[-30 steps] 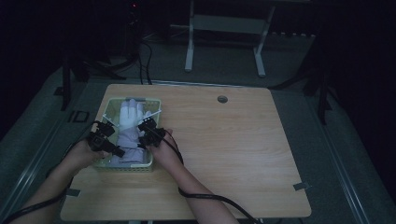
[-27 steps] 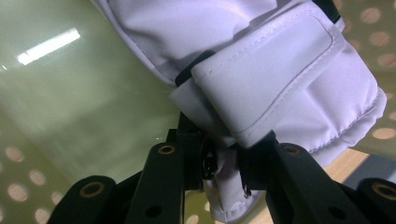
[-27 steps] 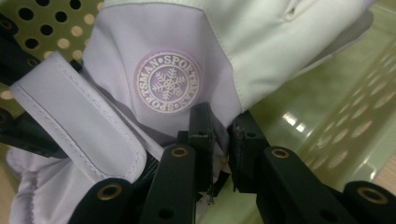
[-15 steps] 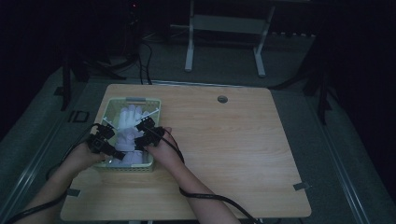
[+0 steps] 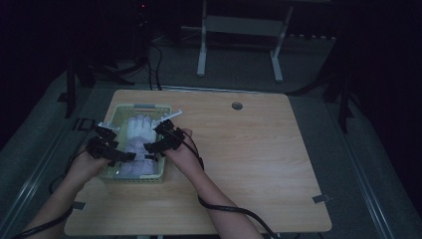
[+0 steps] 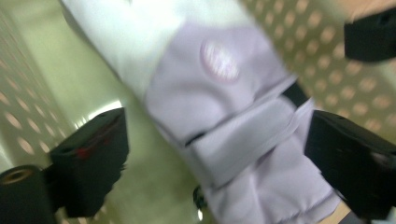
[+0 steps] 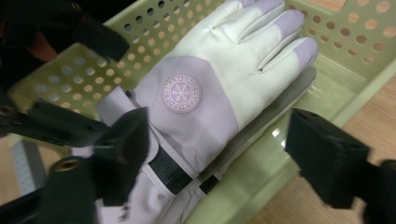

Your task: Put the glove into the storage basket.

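A white and lilac glove (image 7: pixel 205 88) lies flat in the pale green perforated basket (image 5: pixel 115 175) at the near left of the wooden table (image 5: pixel 259 164), its fingers pointing to the far side and its cuff toward the person. Over the last second both hands have drawn nearer to the person along the basket: the left gripper (image 5: pixel 107 147), which sat by the basket's left wall about level with the glove's palm, now hangs over the cuff end, and the right gripper (image 5: pixel 161 139) has come back the same way on the right side. In the left gripper view the jaws stand wide apart, released, straddling the cuff and its strap with nothing between them touching. In the right gripper view the jaws are likewise spread open, one over the cuff's black strap (image 7: pixel 170 172), the other out beyond the basket's rim. The glove itself has not shifted. My reading is that the shift lines both claws up on the cuff, the sturdiest part to pinch, so a closing grasp there and a lift out of the basket looks like the coming step; nothing is gripped yet
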